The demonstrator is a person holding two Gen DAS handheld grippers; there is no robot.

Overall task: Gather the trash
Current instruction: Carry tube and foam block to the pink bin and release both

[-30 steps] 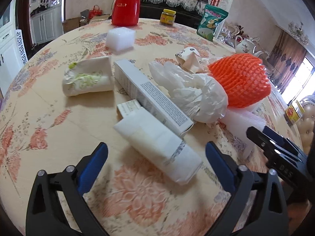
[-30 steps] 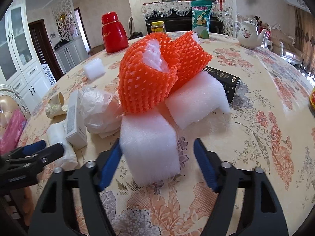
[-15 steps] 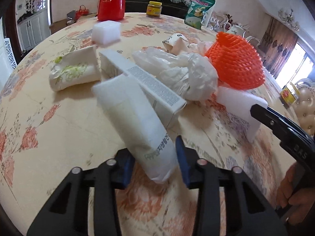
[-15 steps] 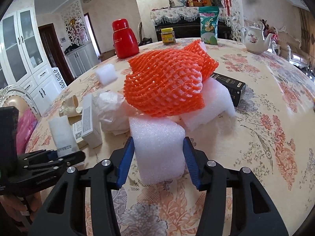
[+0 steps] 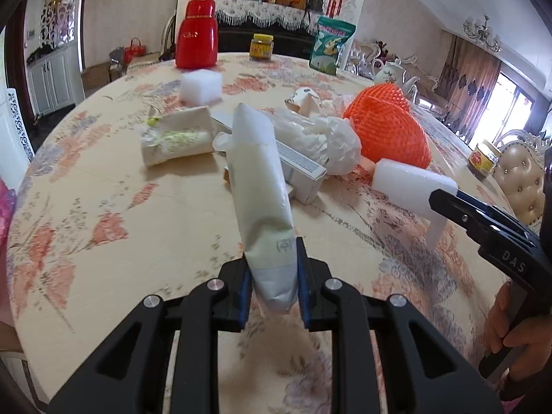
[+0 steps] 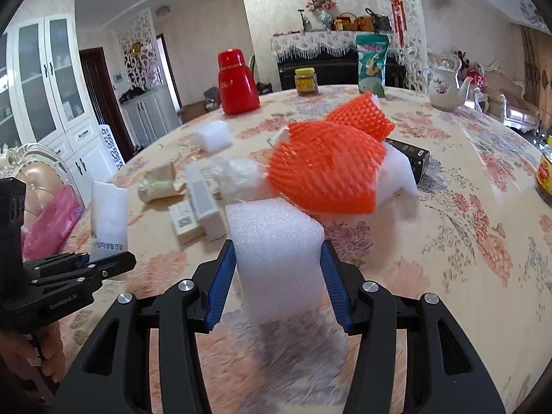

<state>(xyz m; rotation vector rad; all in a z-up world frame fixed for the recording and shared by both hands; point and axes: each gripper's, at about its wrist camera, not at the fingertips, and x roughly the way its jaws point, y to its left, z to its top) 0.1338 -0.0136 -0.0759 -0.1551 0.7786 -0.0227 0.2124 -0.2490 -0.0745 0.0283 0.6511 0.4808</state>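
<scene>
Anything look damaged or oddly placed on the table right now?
The cream paper cup lies crushed on its side beside the long white carton. Nothing has spilled. The orange foam fruit nets sit heaped over white foam.

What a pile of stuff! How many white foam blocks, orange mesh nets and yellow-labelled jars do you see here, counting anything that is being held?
White foam blocks: 3
Orange mesh nets: 2
Yellow-labelled jars: 2
Total: 7
</scene>
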